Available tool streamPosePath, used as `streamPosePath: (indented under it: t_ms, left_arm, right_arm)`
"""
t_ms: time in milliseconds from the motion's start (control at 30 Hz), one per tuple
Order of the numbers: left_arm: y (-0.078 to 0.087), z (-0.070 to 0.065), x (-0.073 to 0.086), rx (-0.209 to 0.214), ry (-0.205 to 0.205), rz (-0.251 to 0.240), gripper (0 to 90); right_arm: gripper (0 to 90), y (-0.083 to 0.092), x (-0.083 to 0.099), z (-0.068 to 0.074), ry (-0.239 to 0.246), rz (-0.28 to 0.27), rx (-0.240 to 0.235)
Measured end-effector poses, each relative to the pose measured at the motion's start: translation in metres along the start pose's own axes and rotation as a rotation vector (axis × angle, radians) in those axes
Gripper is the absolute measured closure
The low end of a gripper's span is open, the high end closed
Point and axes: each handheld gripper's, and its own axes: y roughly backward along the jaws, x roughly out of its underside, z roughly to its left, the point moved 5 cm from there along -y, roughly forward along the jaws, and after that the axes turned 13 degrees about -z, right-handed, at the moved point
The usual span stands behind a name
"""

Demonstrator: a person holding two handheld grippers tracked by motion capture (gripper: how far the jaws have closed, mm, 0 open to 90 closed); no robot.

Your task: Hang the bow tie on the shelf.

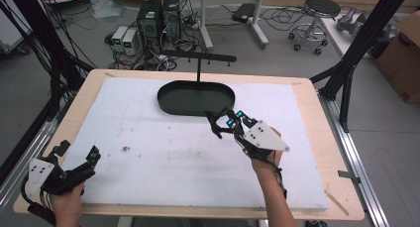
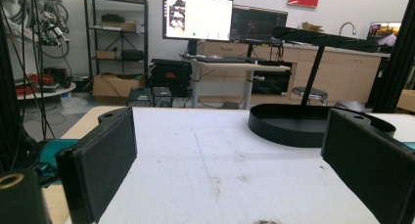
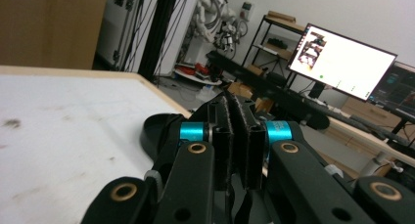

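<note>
A black oval tray lies at the back middle of the white foam board. A thin black post with a crossbar rises from its far rim. My right gripper hovers just in front of the tray's near right edge, tilted, with its pads pressed together and nothing between them; in the right gripper view the shut gripper sits right by the tray. My left gripper rests at the board's near left corner, open and empty. In the left gripper view, its jaws stand wide apart around the gripper's midpoint, facing the tray.
The board lies on a wooden table framed by black posts. A small dark speck marks the board left of centre. On the floor behind are computer towers, a stool and cables; a cardboard box stands at right.
</note>
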Motion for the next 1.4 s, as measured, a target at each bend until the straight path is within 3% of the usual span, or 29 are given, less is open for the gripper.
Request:
streamPosePath:
  t_ms: [167, 367, 533, 633, 867, 1200, 1400]
  left_arm:
    - [-0.001, 0.0, 0.002, 0.002, 0.001, 0.004, 6.8]
    - [-0.001, 0.0, 0.002, 0.002, 0.001, 0.005, 6.9]
    - [-0.001, 0.0, 0.003, 0.002, 0.003, 0.008, 6.9]
    - [-0.001, 0.001, 0.003, 0.004, 0.002, 0.012, 6.9]
    - [0.001, 0.001, 0.003, 0.001, 0.007, 0.007, 6.9]
    - [0.0, -0.001, 0.004, 0.011, 0.012, 0.009, 6.8]
    - [-0.002, -0.004, 0.007, 0.016, 0.016, 0.014, 6.8]
  right_arm:
    - [86.4, -0.016, -0.008, -0.015, 0.01, -0.021, -0.005]
    - [86.4, -0.04, -0.011, -0.03, 0.087, -0.031, -0.017]
    - [86.4, -0.051, -0.011, -0.037, 0.095, -0.045, -0.011]
    - [86.4, -0.066, -0.008, -0.047, 0.092, -0.034, -0.008]
    - [86.4, -0.091, -0.003, -0.072, 0.06, -0.042, 0.056]
    - [86.4, -0.119, 0.008, -0.092, 0.014, -0.069, 0.119]
    - [86.4, -0.131, 0.02, -0.102, -0.004, -0.039, 0.135]
